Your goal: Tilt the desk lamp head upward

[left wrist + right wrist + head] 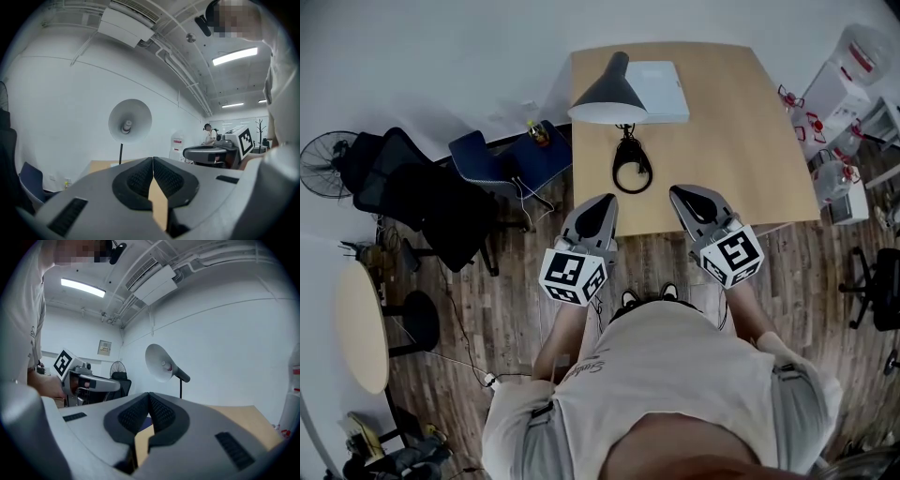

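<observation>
The desk lamp stands on the wooden desk (741,122). Its dark cone head (607,92) is tipped over its ring-shaped base (632,169). From the left gripper view I look into the pale inside of the lamp head (130,121) on its thin stem; in the right gripper view the lamp head (159,363) faces left. My left gripper (604,202) and right gripper (681,195) hover over the desk's near edge, short of the lamp. Both are shut with nothing between the jaws, as seen at the left gripper (153,161) and the right gripper (149,397).
A white flat box (660,90) lies behind the lamp. Left of the desk are a blue chair (502,159), black chairs (412,202) and a fan (321,161). White containers (853,66) crowd the right side. A round table (361,323) sits at the left.
</observation>
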Available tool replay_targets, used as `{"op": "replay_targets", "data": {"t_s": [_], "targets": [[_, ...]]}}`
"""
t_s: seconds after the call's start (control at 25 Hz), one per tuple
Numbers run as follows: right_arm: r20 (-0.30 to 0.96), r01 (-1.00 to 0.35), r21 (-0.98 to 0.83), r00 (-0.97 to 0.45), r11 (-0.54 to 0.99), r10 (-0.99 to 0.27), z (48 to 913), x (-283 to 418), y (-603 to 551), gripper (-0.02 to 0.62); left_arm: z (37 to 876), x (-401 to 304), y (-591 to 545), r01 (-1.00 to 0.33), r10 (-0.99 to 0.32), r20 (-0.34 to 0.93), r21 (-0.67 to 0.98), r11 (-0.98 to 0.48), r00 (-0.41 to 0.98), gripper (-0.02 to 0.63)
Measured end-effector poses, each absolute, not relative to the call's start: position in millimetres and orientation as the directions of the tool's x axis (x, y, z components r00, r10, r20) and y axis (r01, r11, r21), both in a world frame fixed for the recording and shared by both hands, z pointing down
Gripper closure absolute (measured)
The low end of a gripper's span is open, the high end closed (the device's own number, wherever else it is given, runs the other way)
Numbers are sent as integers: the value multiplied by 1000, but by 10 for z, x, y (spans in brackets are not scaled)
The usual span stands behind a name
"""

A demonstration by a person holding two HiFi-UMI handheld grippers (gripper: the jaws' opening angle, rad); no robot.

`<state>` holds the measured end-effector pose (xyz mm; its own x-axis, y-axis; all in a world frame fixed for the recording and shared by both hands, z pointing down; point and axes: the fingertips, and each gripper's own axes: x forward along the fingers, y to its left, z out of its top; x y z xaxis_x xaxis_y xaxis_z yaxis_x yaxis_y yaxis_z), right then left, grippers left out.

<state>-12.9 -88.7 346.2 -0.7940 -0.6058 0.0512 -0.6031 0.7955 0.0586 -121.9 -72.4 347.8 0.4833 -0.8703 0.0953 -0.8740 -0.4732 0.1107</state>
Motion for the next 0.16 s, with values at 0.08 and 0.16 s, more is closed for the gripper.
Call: {"op": "replay_targets", "data": {"t_s": [0.08, 0.16], "targets": [[51, -598, 64, -797, 799, -602, 3481, -140, -875, 600, 3494, -1239, -721, -877, -874, 92, 108, -468, 477, 591], [54, -593, 69, -800, 802, -597, 3518, -156, -857, 600, 3524, -1260, -715, -880, -877, 90, 110, -462, 471, 591]]}}
